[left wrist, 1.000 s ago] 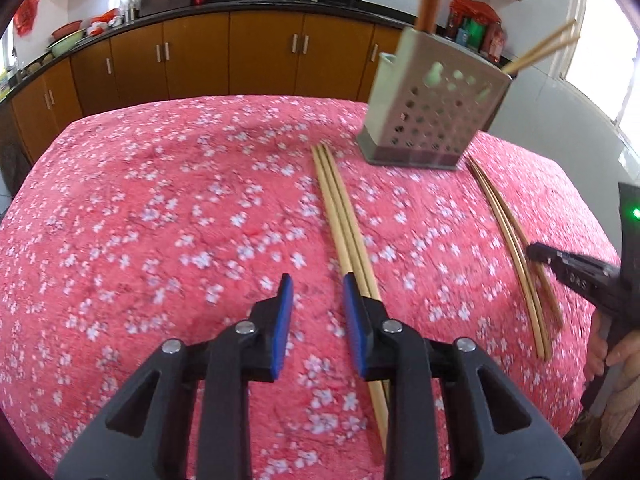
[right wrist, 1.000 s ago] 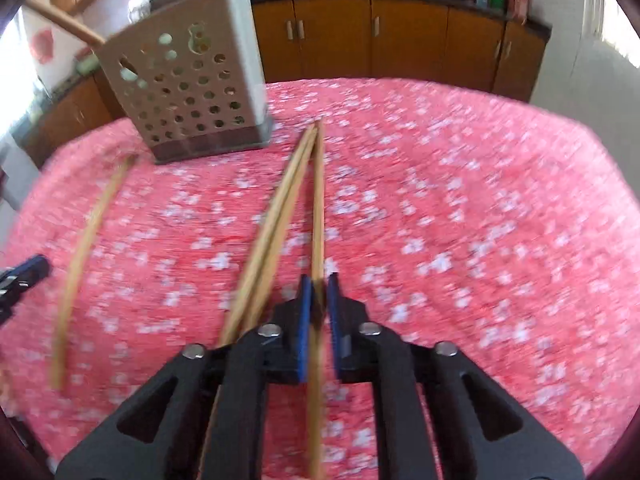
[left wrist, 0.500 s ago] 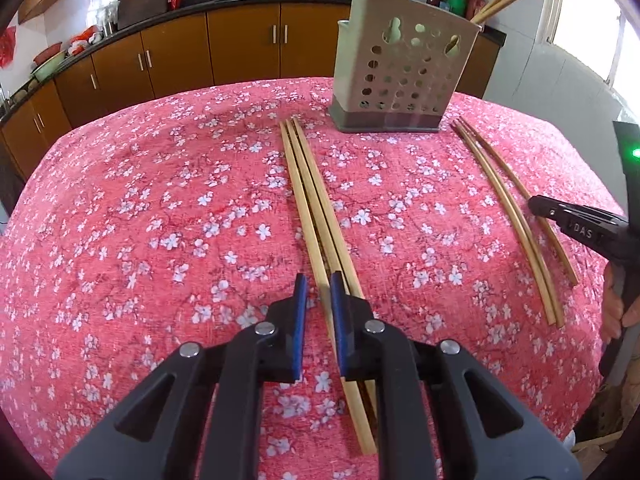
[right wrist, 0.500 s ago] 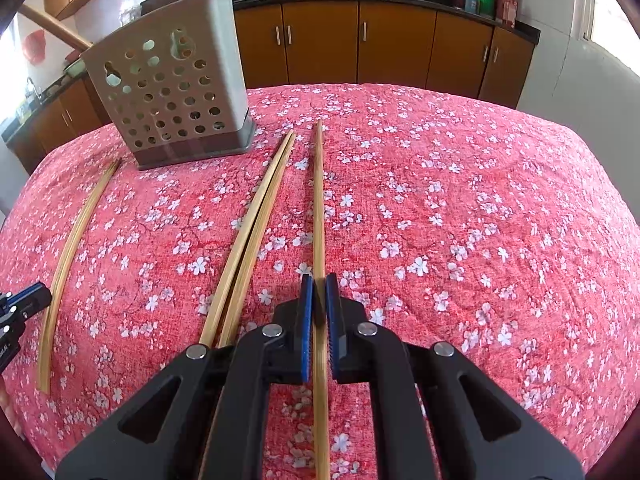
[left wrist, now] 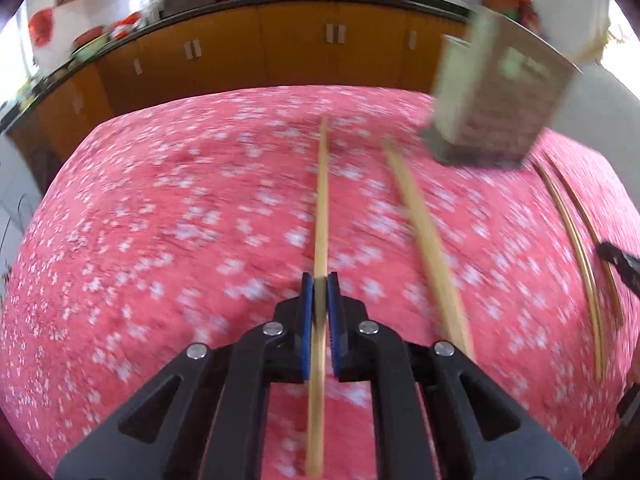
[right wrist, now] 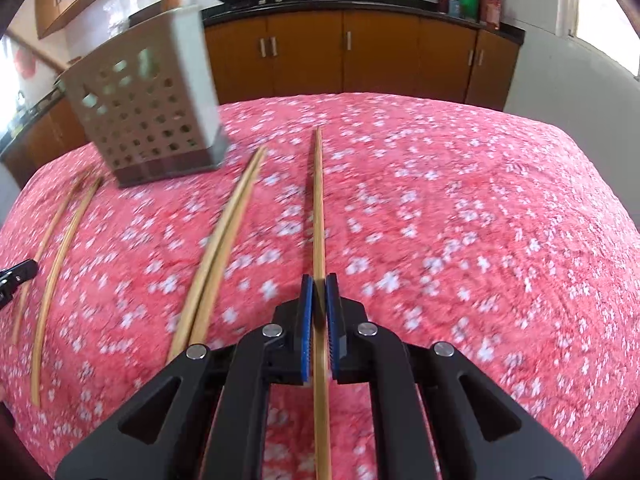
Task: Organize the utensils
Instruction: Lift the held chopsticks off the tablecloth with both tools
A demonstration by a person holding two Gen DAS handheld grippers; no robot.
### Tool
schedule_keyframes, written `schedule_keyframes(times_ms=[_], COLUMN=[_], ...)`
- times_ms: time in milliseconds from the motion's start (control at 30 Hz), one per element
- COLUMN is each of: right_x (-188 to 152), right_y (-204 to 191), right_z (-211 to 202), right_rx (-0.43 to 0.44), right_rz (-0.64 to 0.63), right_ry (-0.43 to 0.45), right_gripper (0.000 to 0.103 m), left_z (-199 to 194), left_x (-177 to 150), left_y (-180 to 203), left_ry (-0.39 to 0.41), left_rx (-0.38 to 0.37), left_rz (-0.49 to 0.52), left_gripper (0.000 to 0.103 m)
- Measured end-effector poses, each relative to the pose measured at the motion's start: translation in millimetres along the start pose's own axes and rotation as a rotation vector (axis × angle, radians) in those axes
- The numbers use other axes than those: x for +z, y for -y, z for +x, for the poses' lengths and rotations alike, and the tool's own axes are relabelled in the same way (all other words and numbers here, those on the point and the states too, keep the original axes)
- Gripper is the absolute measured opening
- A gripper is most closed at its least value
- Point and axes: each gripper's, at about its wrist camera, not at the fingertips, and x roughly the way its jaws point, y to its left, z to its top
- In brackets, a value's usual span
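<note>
My left gripper (left wrist: 319, 282) is shut on a bamboo chopstick (left wrist: 322, 200) that runs forward over the pink floral tablecloth (left wrist: 160, 240). Two more chopsticks (left wrist: 424, 240) lie to its right, pointing at the perforated grey utensil holder (left wrist: 496, 112). My right gripper (right wrist: 319, 283) is shut on another chopstick (right wrist: 318, 200). In the right wrist view a pair of chopsticks (right wrist: 224, 240) lies to its left, and the holder (right wrist: 148, 120) stands at the far left with utensil handles sticking out.
A further pair of chopsticks lies near the table's edge, at the right in the left wrist view (left wrist: 576, 240) and at the left in the right wrist view (right wrist: 56, 256). Brown kitchen cabinets (right wrist: 360, 56) stand beyond the table.
My left gripper has closed on one chopstick and carried it left, away from the other two. My right gripper has stayed shut on its chopstick and shifted it right of the pair.
</note>
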Motion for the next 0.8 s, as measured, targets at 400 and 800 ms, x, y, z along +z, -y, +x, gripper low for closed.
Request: schedule_keyframes(times_ms=[400, 800], right_x=[3, 3], right_y=[5, 4], right_z=[3, 3], right_rx=[0.010, 0.008], right_rz=[0.025, 0.022], right_ry=[0.003, 0.004], right_gripper=[0.008, 0.008], left_z=[3, 1], left_x=[3, 2], left_y=[-21, -22], left_ry=[0.030, 0.029], left_rx=[-0.027, -0.032], left_rz=[-0.049, -0.052], left_gripper=[0.012, 0.012])
